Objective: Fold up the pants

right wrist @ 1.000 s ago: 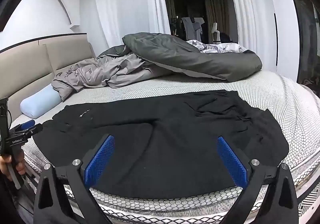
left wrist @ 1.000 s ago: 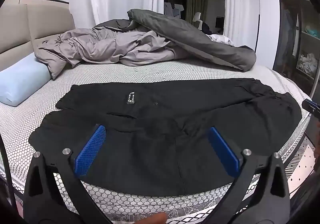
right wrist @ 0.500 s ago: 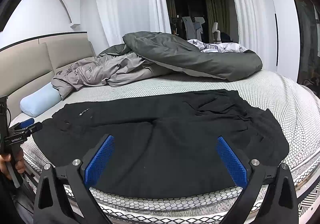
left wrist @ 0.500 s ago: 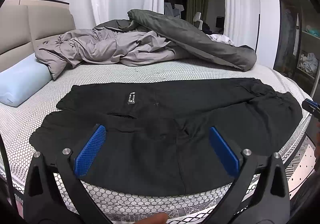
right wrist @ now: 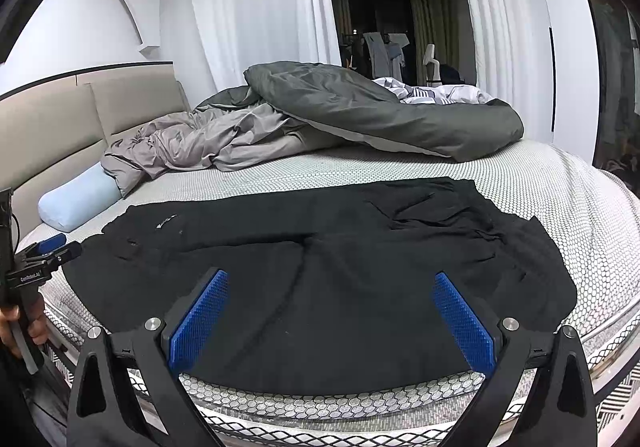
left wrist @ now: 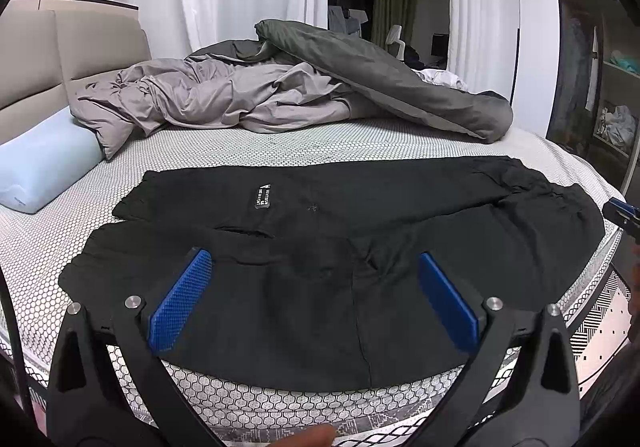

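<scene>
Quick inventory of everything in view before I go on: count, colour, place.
pants: one, black, spread flat on the near side of the bed
bed: one, white honeycomb cover
duvet: one, dark grey, bunched at the far side
sheet: one, light grey, crumpled by the headboard
pillow: one, pale blue, far left
headboard: one, beige
curtains: white, behind the bed
left gripper: open, over the pants
right gripper: open, over the pants

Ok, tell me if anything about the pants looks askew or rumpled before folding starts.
The black pants lie spread on the mattress, but their right end is bunched and wrinkled, and their near edge reaches the bed's rim. Nothing looks damaged.
</scene>
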